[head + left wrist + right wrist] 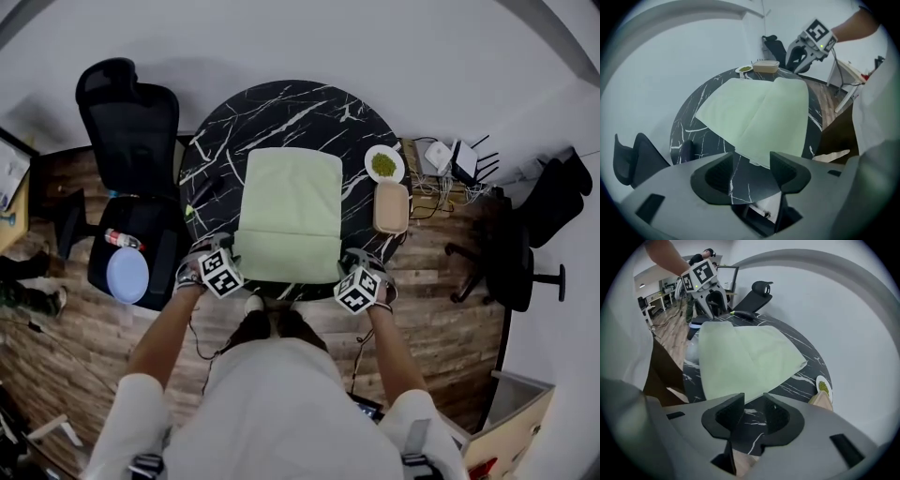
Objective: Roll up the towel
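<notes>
A pale green towel [289,216] lies flat on the round black marble table [281,108], its near edge at the table's front rim. My left gripper [228,249] is at the towel's near left corner, my right gripper [350,259] at its near right corner. In the left gripper view the left gripper [752,165] stands open, and the towel [759,112] has its corner just beyond the gap, untouched by the pads. In the right gripper view the right gripper [753,406] is open by a narrower gap, with the towel [740,357] edge just ahead of it.
A white plate of green grains [383,164] and a tan lidded box [391,207] sit at the table's right edge. A black office chair [131,122] stands at the left, a blue disc [127,275] below it. Cables and a router [452,161] lie right.
</notes>
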Demonstrator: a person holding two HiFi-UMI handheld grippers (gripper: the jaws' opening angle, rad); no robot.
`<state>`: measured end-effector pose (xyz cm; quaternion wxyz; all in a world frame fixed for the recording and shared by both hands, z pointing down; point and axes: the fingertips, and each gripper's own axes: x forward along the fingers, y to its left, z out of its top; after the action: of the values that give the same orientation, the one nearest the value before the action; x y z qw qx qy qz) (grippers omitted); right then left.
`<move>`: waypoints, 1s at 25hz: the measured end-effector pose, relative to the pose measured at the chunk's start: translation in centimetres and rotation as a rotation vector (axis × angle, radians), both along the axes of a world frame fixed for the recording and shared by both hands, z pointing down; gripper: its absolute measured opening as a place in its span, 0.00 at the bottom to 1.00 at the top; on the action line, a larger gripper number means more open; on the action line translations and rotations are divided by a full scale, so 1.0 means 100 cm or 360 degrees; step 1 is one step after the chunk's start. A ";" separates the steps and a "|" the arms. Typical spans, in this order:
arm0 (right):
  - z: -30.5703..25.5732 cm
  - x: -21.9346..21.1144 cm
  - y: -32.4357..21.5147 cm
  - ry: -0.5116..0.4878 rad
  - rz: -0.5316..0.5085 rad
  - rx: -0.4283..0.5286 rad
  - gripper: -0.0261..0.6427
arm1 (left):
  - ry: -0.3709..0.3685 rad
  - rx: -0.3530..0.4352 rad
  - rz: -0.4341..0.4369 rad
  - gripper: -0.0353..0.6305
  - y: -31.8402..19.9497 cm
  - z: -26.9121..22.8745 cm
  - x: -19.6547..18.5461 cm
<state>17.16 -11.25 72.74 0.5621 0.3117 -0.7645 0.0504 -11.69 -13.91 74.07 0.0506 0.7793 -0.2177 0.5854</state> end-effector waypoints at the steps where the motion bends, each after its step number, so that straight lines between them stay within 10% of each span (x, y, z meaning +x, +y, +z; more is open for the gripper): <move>1: 0.002 -0.002 0.010 -0.0023 -0.0018 -0.0020 0.21 | 0.0008 -0.0009 0.0000 0.39 0.006 0.001 -0.001; 9: 0.025 -0.030 0.074 0.0006 -0.0372 -0.0155 0.21 | 0.0044 -0.0087 0.0247 0.41 0.079 0.013 0.016; 18: 0.056 -0.033 0.077 0.0158 -0.0499 -0.0294 0.22 | -0.0151 -0.0149 0.0174 0.39 0.072 0.047 -0.001; 25: 0.065 -0.028 0.075 0.0185 -0.0441 -0.0293 0.07 | -0.0173 -0.0100 0.0125 0.10 0.061 0.048 -0.004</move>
<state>14.37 -3.74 79.23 0.6330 0.1531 -0.7585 0.0240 -12.10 -7.81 78.84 0.0401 0.7524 -0.1708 0.6349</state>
